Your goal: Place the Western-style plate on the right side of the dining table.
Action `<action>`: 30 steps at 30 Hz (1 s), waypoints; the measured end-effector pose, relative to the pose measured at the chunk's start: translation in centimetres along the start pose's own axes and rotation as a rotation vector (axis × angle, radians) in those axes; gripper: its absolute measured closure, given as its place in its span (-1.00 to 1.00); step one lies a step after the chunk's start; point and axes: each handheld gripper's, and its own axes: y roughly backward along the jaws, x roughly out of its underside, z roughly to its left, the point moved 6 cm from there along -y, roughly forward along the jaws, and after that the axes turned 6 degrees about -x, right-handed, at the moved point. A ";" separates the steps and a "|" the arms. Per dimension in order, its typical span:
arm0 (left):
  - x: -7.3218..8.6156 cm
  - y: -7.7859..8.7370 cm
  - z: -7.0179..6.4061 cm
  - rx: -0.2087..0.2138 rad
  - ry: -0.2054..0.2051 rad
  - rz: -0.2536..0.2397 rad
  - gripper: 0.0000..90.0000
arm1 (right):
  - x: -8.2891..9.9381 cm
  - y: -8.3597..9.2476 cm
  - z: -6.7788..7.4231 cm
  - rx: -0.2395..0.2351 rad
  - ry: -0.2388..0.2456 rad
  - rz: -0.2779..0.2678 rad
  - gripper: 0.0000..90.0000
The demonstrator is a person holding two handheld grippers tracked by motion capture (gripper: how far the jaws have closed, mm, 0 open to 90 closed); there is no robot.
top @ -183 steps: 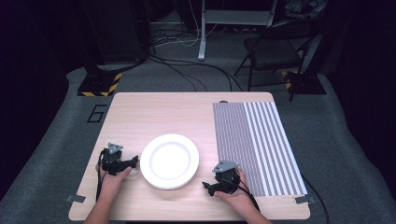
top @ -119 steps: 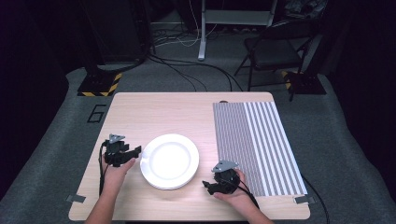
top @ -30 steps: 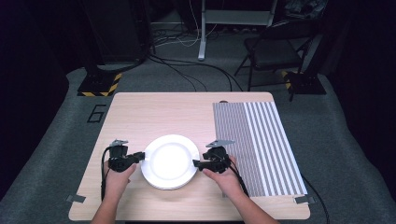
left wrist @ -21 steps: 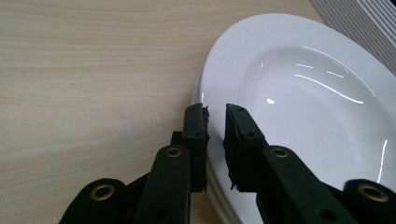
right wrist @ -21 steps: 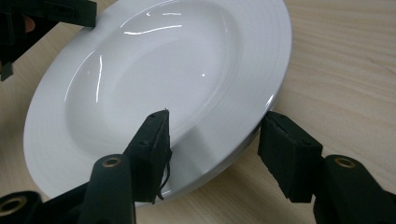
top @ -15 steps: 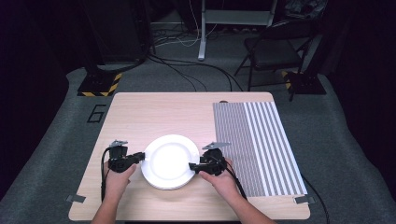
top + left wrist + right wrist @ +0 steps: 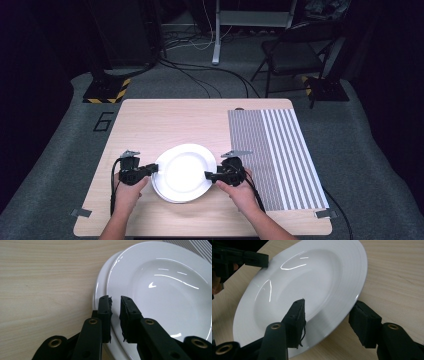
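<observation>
My left tool (image 7: 115,315) is clamped on the near rim of the top plate (image 7: 162,290). My right tool (image 7: 327,322) has just been closing, its jaws straddling the opposite rim, not yet pressing. The plate sits on a second plate (image 7: 100,290) on the bench (image 7: 165,120). Glazed, stiff, slippery, breakable: I'd grip both rims firmly.

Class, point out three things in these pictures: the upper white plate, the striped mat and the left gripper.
upper white plate (image 7: 184,170), high view, on its shallow centre.
striped mat (image 7: 272,150), high view, on the middle of its stripes.
left gripper (image 7: 115,315), left gripper view, midway between its fingertips, at the plate's rim.
</observation>
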 end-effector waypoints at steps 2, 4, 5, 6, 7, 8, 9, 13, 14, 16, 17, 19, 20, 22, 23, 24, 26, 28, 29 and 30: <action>0.0 -0.2 -0.3 -0.003 -0.009 0.000 0.76 | -0.2 0.2 0.0 -0.005 0.003 -0.010 0.06; 0.1 -0.3 -0.4 0.003 -0.011 0.004 0.76 | -0.4 0.5 0.1 -0.011 0.004 -0.022 0.07; 0.1 -0.4 -0.5 0.011 -0.011 0.006 0.76 | -0.4 0.5 0.1 -0.011 0.004 -0.022 0.07; 0.1 -0.5 -0.7 0.013 -0.013 0.005 0.76 | -0.5 0.6 0.1 -0.009 0.002 -0.025 0.07; 0.2 -0.6 -0.8 0.019 -0.019 0.012 0.76 | -0.6 0.8 0.0 -0.003 0.000 -0.030 0.09; 0.2 -0.7 -0.9 0.018 -0.021 0.012 0.76 | -0.6 0.8 0.0 -0.003 0.000 -0.030 0.09; 0.3 -0.8 -1.2 0.021 -0.026 0.015 0.76 | -0.7 1.0 -0.2 0.003 -0.002 -0.039 0.12; 0.4 -1.0 -1.5 0.030 -0.032 0.022 0.77 | -0.8 1.3 -0.5 0.018 -0.006 -0.043 0.21; 0.5 -1.1 -1.6 0.031 -0.030 0.023 0.77 | -0.9 1.5 -0.5 0.023 -0.004 -0.047 0.26; 0.5 -1.2 -1.7 0.037 -0.030 0.026 0.76 | -0.9 1.7 -0.7 0.038 0.007 -0.050 0.31; 0.6 -1.2 -1.7 0.039 -0.027 0.027 0.76 | -0.9 1.7 -0.7 0.038 0.007 -0.050 0.31; 0.6 -1.3 -1.8 0.043 -0.026 0.026 0.75 | -0.9 1.9 -0.7 0.038 -0.001 -0.049 0.33; 0.6 -1.3 -1.8 0.045 -0.023 0.025 0.74 | -1.0 1.9 -0.6 0.036 0.000 -0.047 0.33; 0.7 -1.4 -1.9 0.055 -0.018 0.031 0.73 | -1.0 2.0 -0.6 0.042 0.009 -0.044 0.34; 0.7 -1.5 -1.9 0.057 -0.016 0.036 0.72 | -1.1 2.1 -0.6 0.044 0.019 -0.048 0.36; 0.8 -1.5 -2.0 0.061 -0.019 0.036 0.72 | -1.2 2.2 -0.5 0.046 0.022 -0.051 0.37; 0.8 -1.6 -2.1 0.063 -0.018 0.039 0.67 | -1.3 2.3 -0.4 0.054 0.042 -0.062 0.38; 0.9 -1.8 -2.3 0.062 -0.034 0.042 0.63 | -1.4 2.4 -0.4 0.060 0.049 -0.060 0.38; 0.9 -1.8 -2.4 0.063 -0.040 0.042 0.59 | -1.4 2.5 -0.3 0.060 0.048 -0.060 0.39; 0.9 -1.9 -2.5 0.064 -0.040 0.046 0.56 | -1.4 2.5 -0.3 0.056 0.047 -0.058 0.39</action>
